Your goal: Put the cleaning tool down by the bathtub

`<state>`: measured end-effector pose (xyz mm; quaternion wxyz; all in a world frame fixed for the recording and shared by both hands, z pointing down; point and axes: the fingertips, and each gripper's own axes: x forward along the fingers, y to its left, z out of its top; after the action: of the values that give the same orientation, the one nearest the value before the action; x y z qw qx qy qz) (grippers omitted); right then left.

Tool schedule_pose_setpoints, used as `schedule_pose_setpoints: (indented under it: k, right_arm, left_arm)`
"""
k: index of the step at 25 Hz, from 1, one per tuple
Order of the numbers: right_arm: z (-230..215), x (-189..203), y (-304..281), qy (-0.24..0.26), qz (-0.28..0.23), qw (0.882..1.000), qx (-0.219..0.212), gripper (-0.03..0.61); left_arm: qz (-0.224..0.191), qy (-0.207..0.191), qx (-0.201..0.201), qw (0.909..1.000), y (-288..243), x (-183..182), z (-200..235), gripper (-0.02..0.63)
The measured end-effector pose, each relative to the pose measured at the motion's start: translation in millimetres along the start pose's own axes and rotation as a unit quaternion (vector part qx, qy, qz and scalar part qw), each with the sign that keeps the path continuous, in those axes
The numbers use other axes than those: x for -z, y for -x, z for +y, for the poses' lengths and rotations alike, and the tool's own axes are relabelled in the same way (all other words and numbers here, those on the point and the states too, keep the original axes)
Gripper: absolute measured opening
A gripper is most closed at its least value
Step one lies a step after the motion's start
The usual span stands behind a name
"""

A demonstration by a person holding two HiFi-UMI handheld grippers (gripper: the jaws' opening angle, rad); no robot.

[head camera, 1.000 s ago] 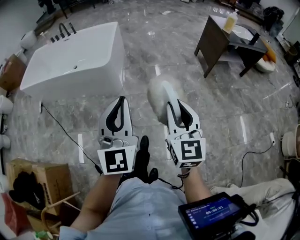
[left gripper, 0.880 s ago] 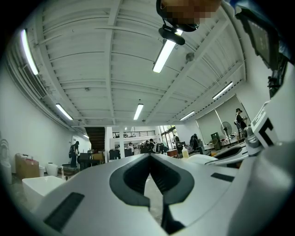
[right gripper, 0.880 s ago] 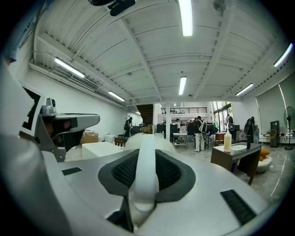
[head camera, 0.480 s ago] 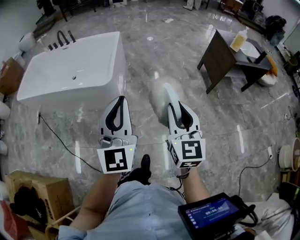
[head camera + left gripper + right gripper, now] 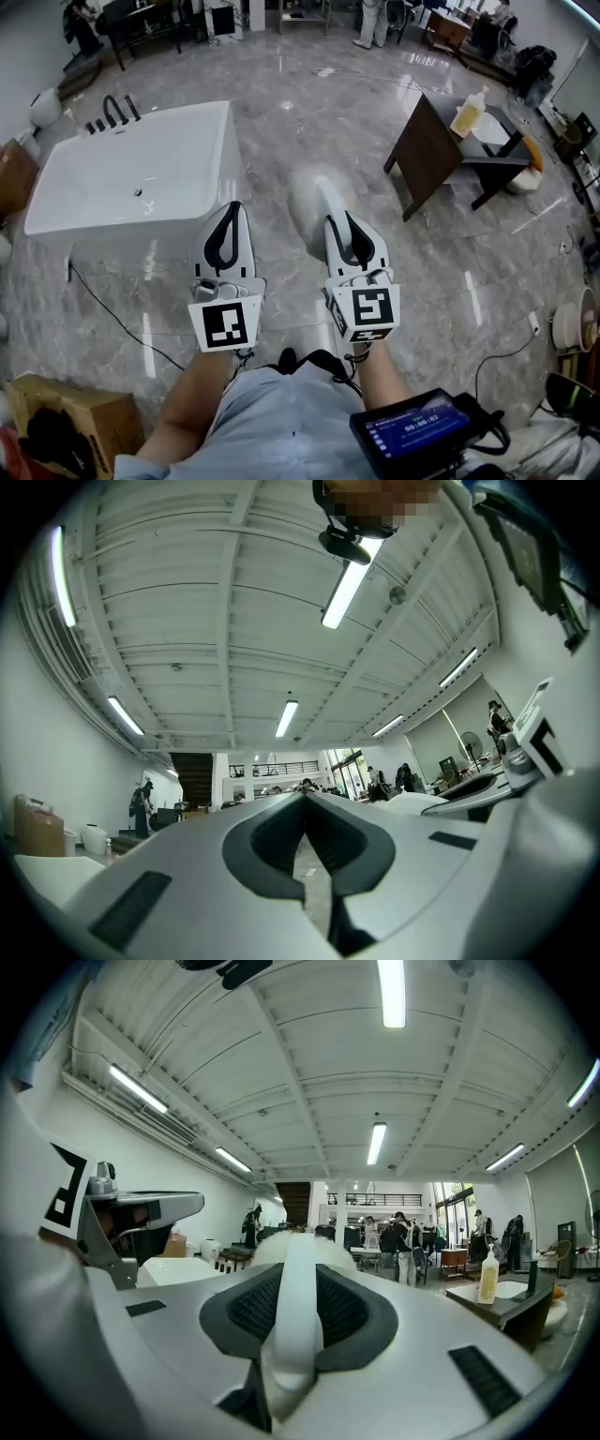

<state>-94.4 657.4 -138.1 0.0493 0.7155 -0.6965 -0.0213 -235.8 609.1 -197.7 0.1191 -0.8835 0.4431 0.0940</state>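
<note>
**Head view.** The right gripper (image 5: pixel 349 223) is clamped on the white handle of the cleaning tool (image 5: pixel 311 199), whose fluffy head points forward above the marble floor (image 5: pixel 309 103). It is well apart from the bathtub (image 5: pixel 131 178) at the left. The left gripper (image 5: pixel 228 211) is closed and empty. A cable (image 5: pixel 111 314) lies on the floor near the tub and could catch a foot on the approach.

**Left gripper view.** The jaws meet, with nothing between them.

**Right gripper view.** The handle sits between the jaws. Letting go here would likely drop the tool from a height, short of the tub.
</note>
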Motion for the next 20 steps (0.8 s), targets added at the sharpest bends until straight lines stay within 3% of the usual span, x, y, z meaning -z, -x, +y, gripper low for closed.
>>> schedule_pose_setpoints:
  k: [10, 20]
  right_arm:
    - [-46.7, 30.1, -67.8, -0.018, 0.021, 1.0, 0.005, 0.106]
    - [-120.9, 68.8, -208.1, -0.047, 0.044, 0.997, -0.034, 0.106]
  left_arm:
    - [0.033, -0.006, 0.007, 0.9994, -71.8, 53.3, -7.1, 0.015]
    - [0.075, -0.027, -0.019, 0.9966, -208.9, 119.3, -0.8, 0.015]
